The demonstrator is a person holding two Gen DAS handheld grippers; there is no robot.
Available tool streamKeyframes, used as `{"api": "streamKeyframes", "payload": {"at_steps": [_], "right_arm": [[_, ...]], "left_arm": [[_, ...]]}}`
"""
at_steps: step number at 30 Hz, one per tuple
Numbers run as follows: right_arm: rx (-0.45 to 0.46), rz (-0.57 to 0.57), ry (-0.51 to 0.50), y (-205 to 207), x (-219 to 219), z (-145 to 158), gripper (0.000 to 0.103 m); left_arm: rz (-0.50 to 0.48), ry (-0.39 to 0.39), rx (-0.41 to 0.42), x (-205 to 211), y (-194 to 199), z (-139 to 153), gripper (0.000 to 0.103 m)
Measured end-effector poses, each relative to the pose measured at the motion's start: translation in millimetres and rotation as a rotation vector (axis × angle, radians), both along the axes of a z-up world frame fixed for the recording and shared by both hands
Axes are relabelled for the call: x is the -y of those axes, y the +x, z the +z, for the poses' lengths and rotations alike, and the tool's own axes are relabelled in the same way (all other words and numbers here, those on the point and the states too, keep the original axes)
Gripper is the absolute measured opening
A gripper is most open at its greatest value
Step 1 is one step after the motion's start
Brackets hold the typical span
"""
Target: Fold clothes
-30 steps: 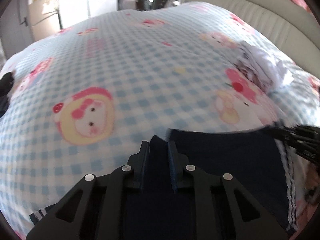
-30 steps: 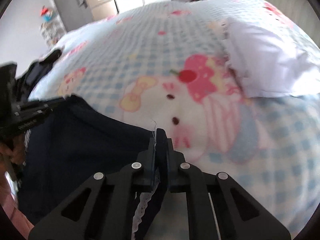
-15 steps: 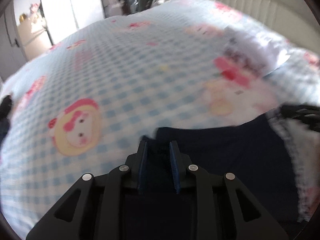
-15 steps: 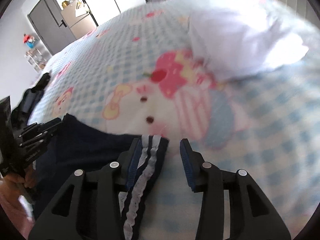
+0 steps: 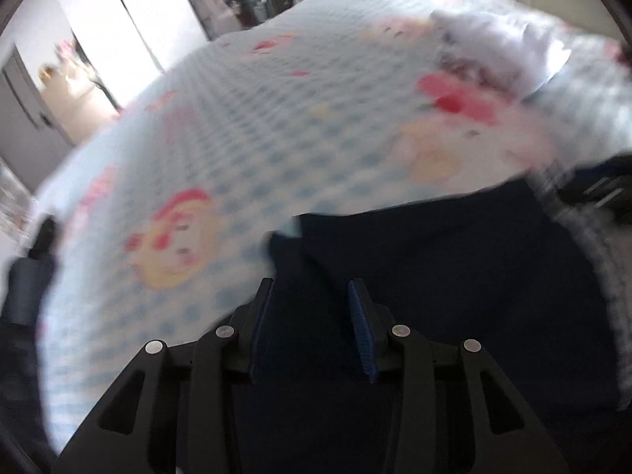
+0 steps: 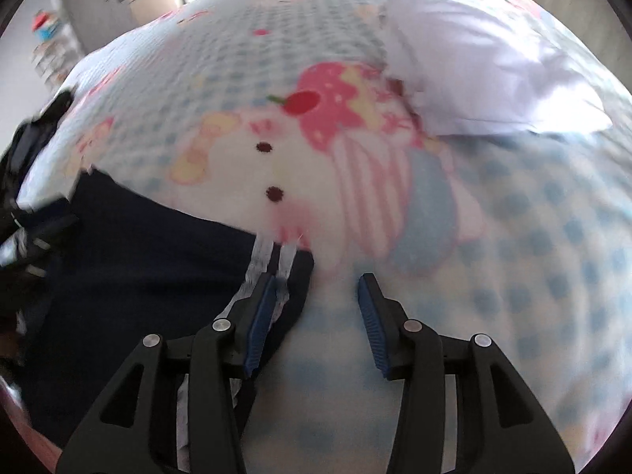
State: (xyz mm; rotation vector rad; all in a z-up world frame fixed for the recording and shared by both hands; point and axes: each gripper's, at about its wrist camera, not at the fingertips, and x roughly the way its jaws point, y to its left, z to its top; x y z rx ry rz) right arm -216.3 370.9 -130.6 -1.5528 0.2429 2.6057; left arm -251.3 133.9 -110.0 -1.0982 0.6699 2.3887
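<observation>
**Left wrist view and right wrist view: release of the navy garment onto the bed**

Left wrist view: the largest element is the bed, covered by a blue-checked sheet (image 5: 245, 126) printed with pink cartoon figures. A white pillow-like bundle (image 5: 509, 51) is seen at its far right. The navy garment (image 5: 454, 276), the object of the task, is laid flat on the near part of the sheet, its white-striped trim (image 6: 276, 264) lying along its right edge in the right wrist view. A second dark garment (image 6: 43, 126) is visible at the far left edge of the bed.

The left gripper (image 5: 312, 304) is shown with its jaws parted; they have just been opening, and navy cloth lies between them but is not pressed by the blue pads (image 5: 361, 328). A second earlier the same jaws were pinched on a fold of that cloth. The right gripper (image 6: 316, 300) is likewise spread: its jaws, which were clamped on the trimmed edge a second earlier, have been opened, and the trim now rests against the left pad only, with bare sheet under the rest of the gap.

The change is read as a completed fold being let go. A fresh grasp is judged to be required before any further fold.
</observation>
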Motion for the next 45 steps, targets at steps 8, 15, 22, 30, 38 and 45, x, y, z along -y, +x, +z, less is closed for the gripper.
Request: {"api": "streamKeyframes", "payload": {"at_steps": [8,15,22,30,38,45], "right_arm": [[-0.122,0.127,-0.066,92.8,74.9,48.9,0.045],[-0.092,0.115,-0.053,150.4,111.4,20.7,0.045],[-0.113,0.025,0.024,179.4,102.7,22.6,0.045],[-0.069,-0.011,0.095,185.8,85.7,-1.0,0.045],[-0.129,-0.029,-0.069,194.8,74.5,9.8,0.045],[-0.027,-0.017,0.007,185.2,78.0,-12.8,0.046]], "left_arm": [[0.133,0.179,0.042,88.9,75.9,67.7,0.043],[0.314,0.366,0.159,176.3,154.8,36.9,0.043],[0.449,0.392,0.191,200.0,183.4,0.0,0.043],[0.487,0.335,0.132,198.2,186.1,5.7,0.045],[0.457,0.498,0.214,200.3,195.2,2.1,0.044],[0.456,0.354,0.209,189.8,193.5,-2.0,0.048]]}}
